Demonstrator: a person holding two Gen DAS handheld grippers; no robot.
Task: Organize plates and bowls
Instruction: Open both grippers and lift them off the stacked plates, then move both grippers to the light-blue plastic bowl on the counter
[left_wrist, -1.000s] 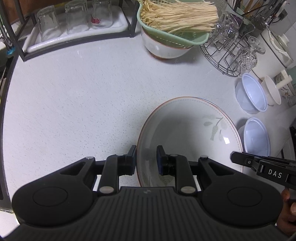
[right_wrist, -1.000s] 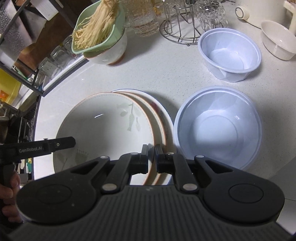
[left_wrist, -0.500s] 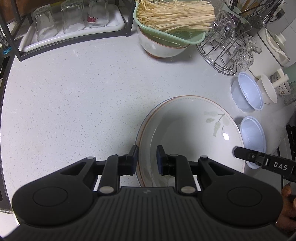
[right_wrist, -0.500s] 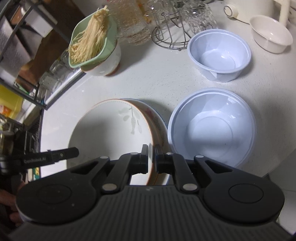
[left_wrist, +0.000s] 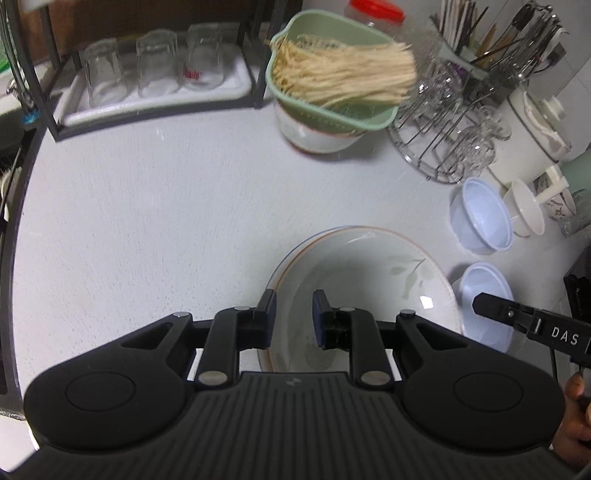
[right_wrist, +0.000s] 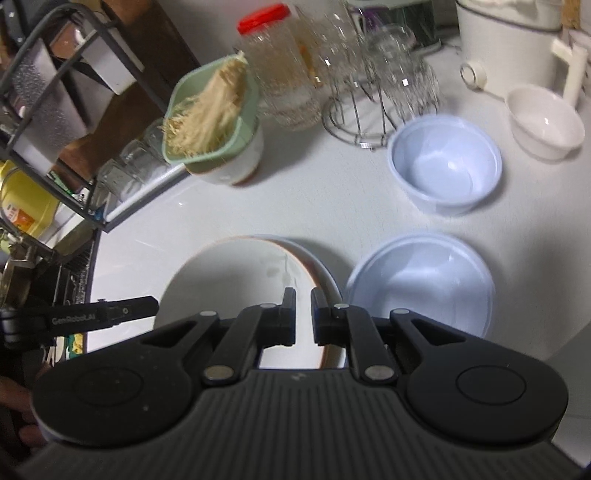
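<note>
A large white bowl with a leaf pattern and orange rim (left_wrist: 369, 280) rests nested on a second plate (right_wrist: 325, 273) on the white counter; it also shows in the right wrist view (right_wrist: 229, 280). My left gripper (left_wrist: 294, 317) is slightly open above the bowl's left rim, touching nothing. My right gripper (right_wrist: 303, 314) is slightly open above its right rim, holding nothing. Two pale blue plastic bowls stand to the right, one near (right_wrist: 421, 284) and one farther back (right_wrist: 445, 162).
A green basket of dry noodles (left_wrist: 332, 81) sits on a white bowl at the back. A wire glass rack (left_wrist: 447, 125), a white pot (left_wrist: 532, 125), a small cream bowl (right_wrist: 546, 122) and a tray of upturned glasses (left_wrist: 155, 74) line the back.
Both grippers have let go of the leaf bowl's rim, opened a little and lifted up and back. The bowl now rests on the lower plate.
</note>
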